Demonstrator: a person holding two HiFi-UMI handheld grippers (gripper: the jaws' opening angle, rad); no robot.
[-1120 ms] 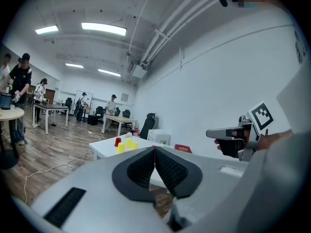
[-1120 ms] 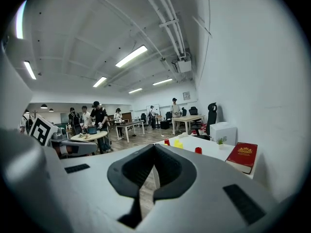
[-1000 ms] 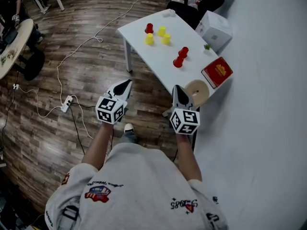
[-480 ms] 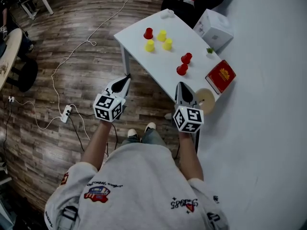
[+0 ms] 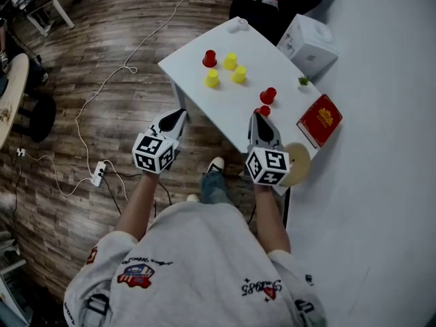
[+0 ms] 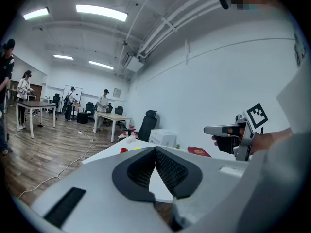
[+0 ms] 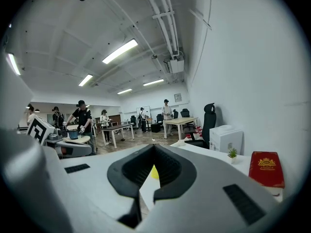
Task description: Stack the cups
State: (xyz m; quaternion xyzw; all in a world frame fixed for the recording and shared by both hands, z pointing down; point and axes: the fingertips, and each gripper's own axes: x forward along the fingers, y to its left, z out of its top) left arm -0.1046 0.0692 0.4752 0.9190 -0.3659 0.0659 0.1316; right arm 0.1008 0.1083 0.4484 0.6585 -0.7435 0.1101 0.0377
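Cups, six small plastic ones, are standing on the white rectangular table [image 5: 231,107], each with its long axis upright. From above we are not able to tell whether the mouths are facing up or down. A red plastic cup [image 5: 209,58] is sitting closest to the short end by the black office chair [image 5: 255,12], and three yellow plastic cups [image 5: 230,61] are clustering just beside it, none touching. A second red cup [image 5: 269,95] is standing apart near the table's middle. A third red cup [image 5: 264,110] is sitting between it and the long edge nearest us, partly covered by the right gripper [image 5: 256,116].

We are holding that gripper over this long edge with its jaws pressed together and nothing between them. The left gripper [image 5: 180,116] is hanging off the table over the floor, just beside the same edge, jaws likewise pressed together on nothing.

A red hardcover book [image 5: 320,120] is lying at the wall-side corner, a tiny green potted plant [image 5: 303,81] is standing along the wall-side edge, and a beige round roll [image 5: 298,163] is resting at the near corner. A white box [image 5: 310,41] is sitting off the table by the wall.

Dark wood-plank flooring [image 5: 102,60] is spreading to our left, with a white cable and power strip [image 5: 99,172] trailing across it. Other desks and people are showing farther back in the gripper views.
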